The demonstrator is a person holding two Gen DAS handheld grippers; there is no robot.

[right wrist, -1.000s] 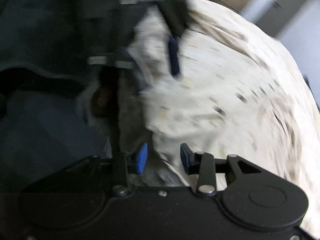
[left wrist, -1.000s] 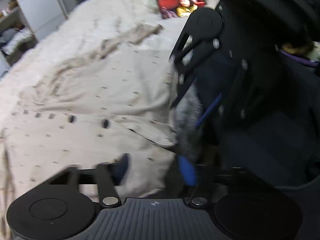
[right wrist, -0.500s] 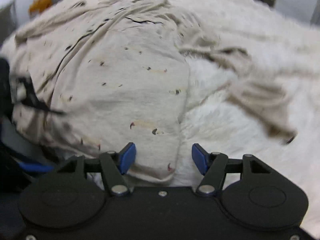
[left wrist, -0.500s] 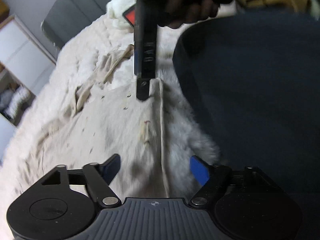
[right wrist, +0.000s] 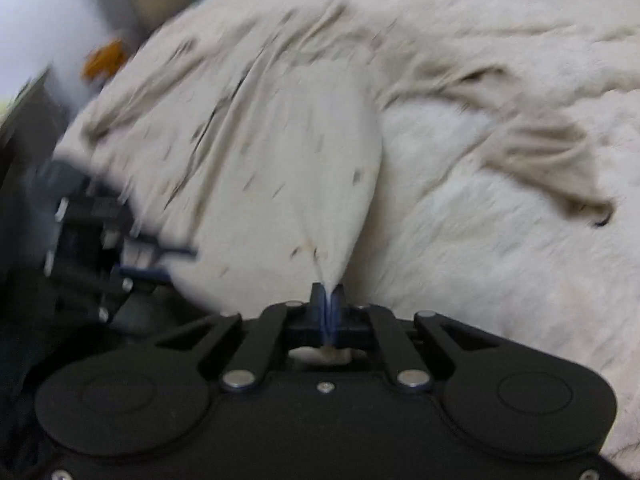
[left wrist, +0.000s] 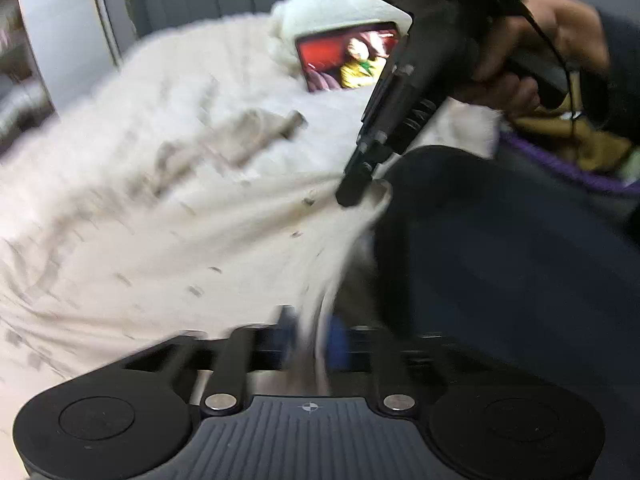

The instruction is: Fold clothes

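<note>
A cream garment [right wrist: 280, 168] dotted with small dark marks lies spread over a fluffy white blanket [right wrist: 500, 248] on the bed. One sleeve [right wrist: 552, 160] trails out to the right across the blanket.

The right tongs [right wrist: 328, 304] sit at the near edge of the garment. Their blue pads [right wrist: 317, 300] are drawn almost together and are closing, with a pinch of the cream cloth caught between them; the fabric rises from the grip in a taut peak. In the left wrist view the same tongs [left wrist: 354, 194] come down from the upper right, gripped by a hand [left wrist: 532, 52], and bite the garment [left wrist: 168, 248] at its right edge, next to a dark blue clothed leg [left wrist: 520, 280].

The left tongs [left wrist: 310, 336] are low at the near edge of the garment, blurred by motion. A fold of cream cloth runs down between their blue pads [left wrist: 337, 340], and the jaws are opening; whether the pads press on the cloth I cannot tell. From the right wrist view, the left tongs [right wrist: 156, 264] show at the far left edge of the garment.

At the far end of the bed a tablet [left wrist: 346, 60] with a bright red picture leans against a white pillow [left wrist: 340, 12].
</note>
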